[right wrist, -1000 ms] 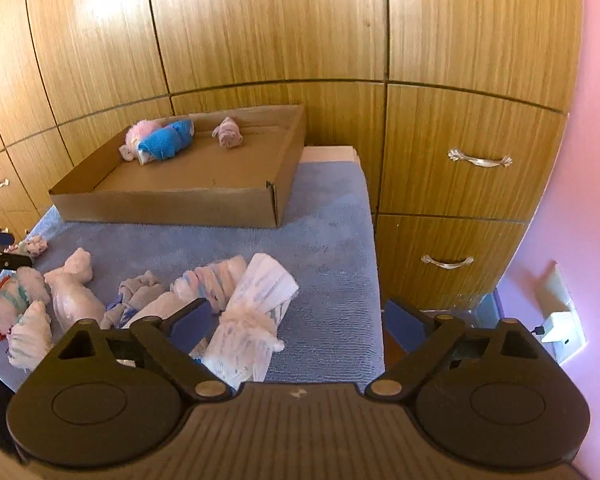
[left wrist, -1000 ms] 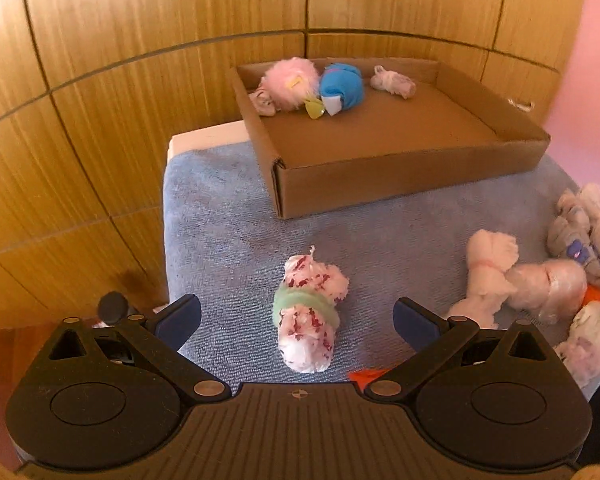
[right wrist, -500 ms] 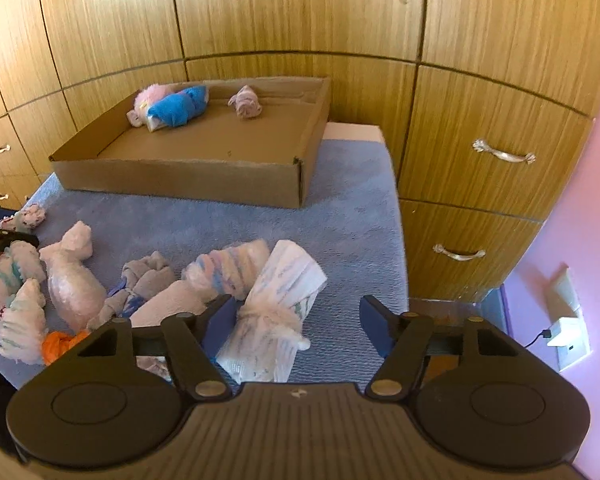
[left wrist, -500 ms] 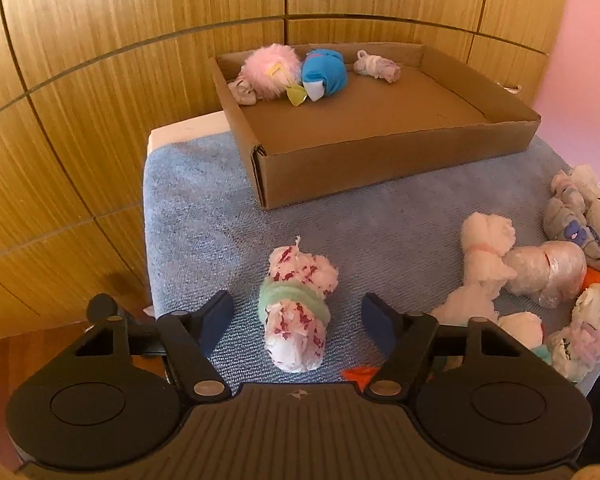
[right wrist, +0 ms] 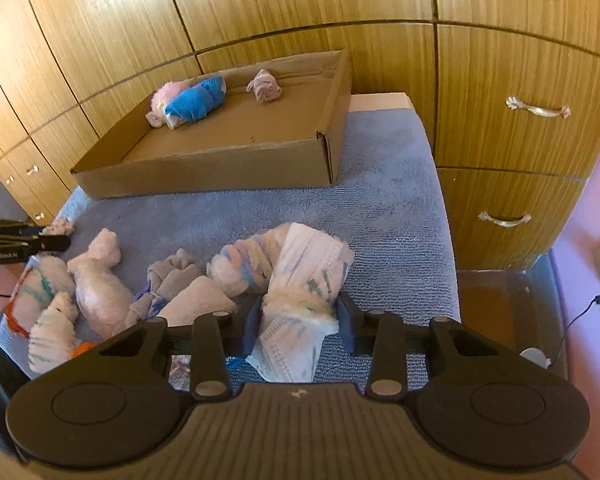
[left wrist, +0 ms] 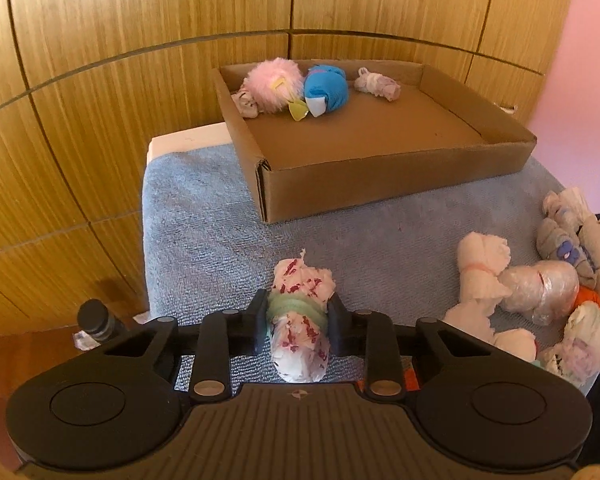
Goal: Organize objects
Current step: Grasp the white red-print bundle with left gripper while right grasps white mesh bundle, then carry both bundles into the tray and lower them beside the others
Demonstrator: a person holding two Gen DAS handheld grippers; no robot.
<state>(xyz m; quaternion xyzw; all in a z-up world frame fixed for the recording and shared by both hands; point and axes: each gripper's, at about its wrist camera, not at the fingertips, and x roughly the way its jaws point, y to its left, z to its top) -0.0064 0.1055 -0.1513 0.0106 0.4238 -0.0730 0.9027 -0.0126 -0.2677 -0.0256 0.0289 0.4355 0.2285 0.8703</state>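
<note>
Both jaws just closing, gripping red-speckled bundle (left wrist: 299, 312), striped bundle (right wrist: 300, 304)

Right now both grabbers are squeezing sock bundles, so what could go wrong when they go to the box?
1. The left gripper, whose jaws have just been closing, pinches the red-speckled bundle only at its green band; the loose ends might slip out.
2. The right gripper, also just closed, holds the striped white bundle, which touches the pile; neighbours might drag along.
3. The cardboard box has a raised wall; a low carry could catch it.
</note>
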